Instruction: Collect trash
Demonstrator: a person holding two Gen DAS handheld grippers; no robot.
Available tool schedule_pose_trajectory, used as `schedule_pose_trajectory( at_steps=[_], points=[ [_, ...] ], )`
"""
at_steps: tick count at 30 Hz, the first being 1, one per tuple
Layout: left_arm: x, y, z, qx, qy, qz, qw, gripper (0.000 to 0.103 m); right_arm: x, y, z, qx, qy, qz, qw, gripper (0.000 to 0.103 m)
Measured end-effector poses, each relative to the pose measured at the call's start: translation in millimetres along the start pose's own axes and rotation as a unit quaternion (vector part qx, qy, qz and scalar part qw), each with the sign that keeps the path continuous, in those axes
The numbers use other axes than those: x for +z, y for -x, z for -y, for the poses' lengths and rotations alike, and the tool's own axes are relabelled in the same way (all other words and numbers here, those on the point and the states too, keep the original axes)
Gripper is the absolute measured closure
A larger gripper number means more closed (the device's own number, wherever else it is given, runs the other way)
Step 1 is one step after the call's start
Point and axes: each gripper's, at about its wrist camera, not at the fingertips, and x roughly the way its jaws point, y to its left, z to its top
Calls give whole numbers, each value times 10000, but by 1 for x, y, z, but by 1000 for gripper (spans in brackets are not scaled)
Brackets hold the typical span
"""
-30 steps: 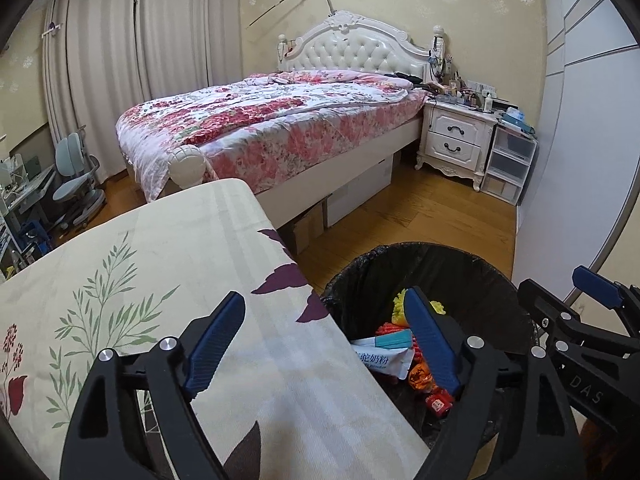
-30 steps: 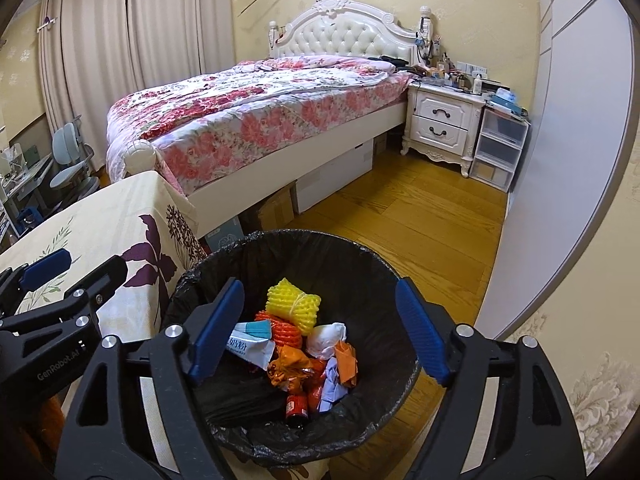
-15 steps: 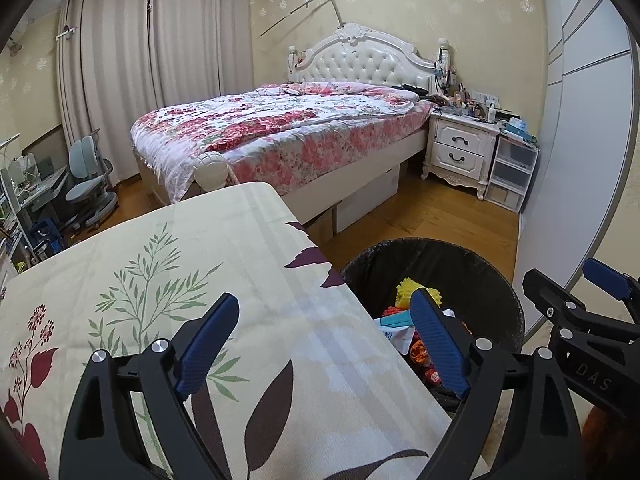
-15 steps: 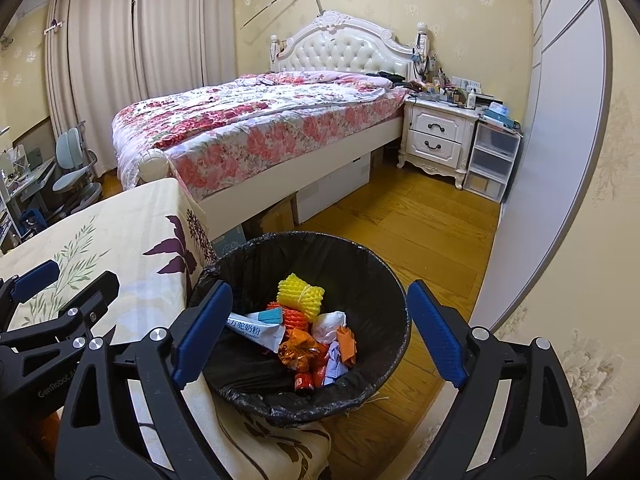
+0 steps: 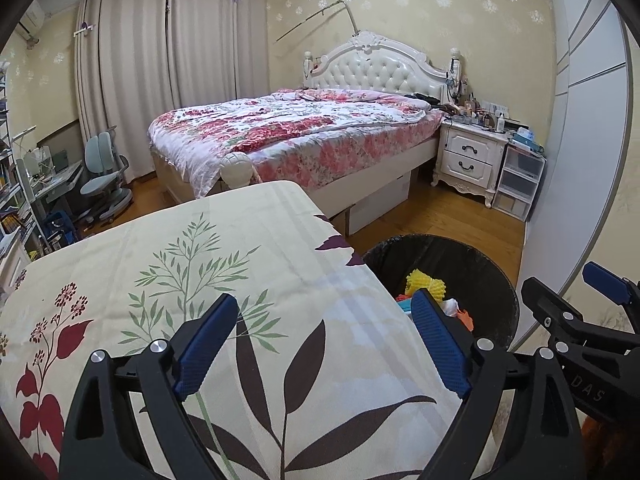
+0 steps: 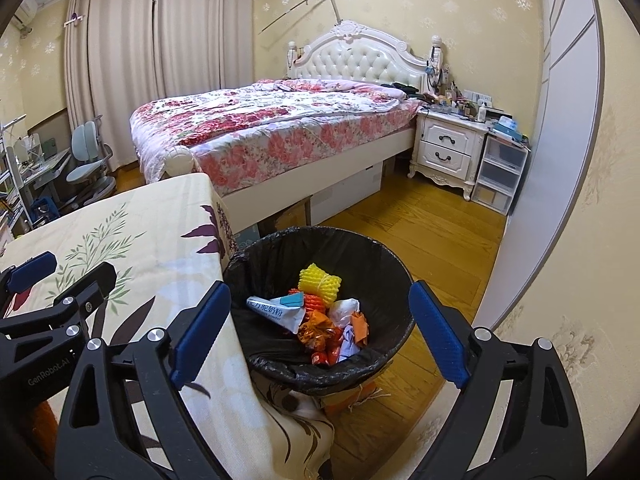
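Observation:
A bin with a black liner point(image 6: 276, 256) stands on the floor against the table's right edge. Inside lie a yellow foam net point(image 6: 319, 280), a white printed packet point(image 6: 276, 312) and orange wrappers point(image 6: 316, 328). My right gripper point(image 6: 320, 288) hangs above and short of the bin, open, with nothing between its fingers. My left gripper point(image 5: 324, 300) is over the flower-print tablecloth point(image 5: 200, 260), also open and empty. In the left wrist view the bin point(image 5: 472, 264) shows past the right fingertip, and the right gripper's side point(image 5: 580, 320) sits at the far right.
A bed with a floral quilt point(image 6: 280, 128) fills the middle of the room. A white nightstand point(image 6: 448, 148) and plastic drawers point(image 6: 500, 176) stand at the right wall, beside a sliding wardrobe door point(image 6: 552, 160). A desk chair point(image 5: 104, 176) is at the left. The floor is wood point(image 6: 432, 232).
Both grippers have drawn back and risen from the bin, which now looks smaller and farther off. More tablecloth shows under the left gripper. Both jaws have widened slightly.

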Motion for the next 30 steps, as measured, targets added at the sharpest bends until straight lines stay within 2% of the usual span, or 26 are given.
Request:
schedule_pose_trajectory(
  at_steps=[30],
  points=[
    [-3, 8, -9, -15, 110, 54, 9999, 15, -2, 11, -3, 8, 16, 71, 10000, 14]
  ],
)
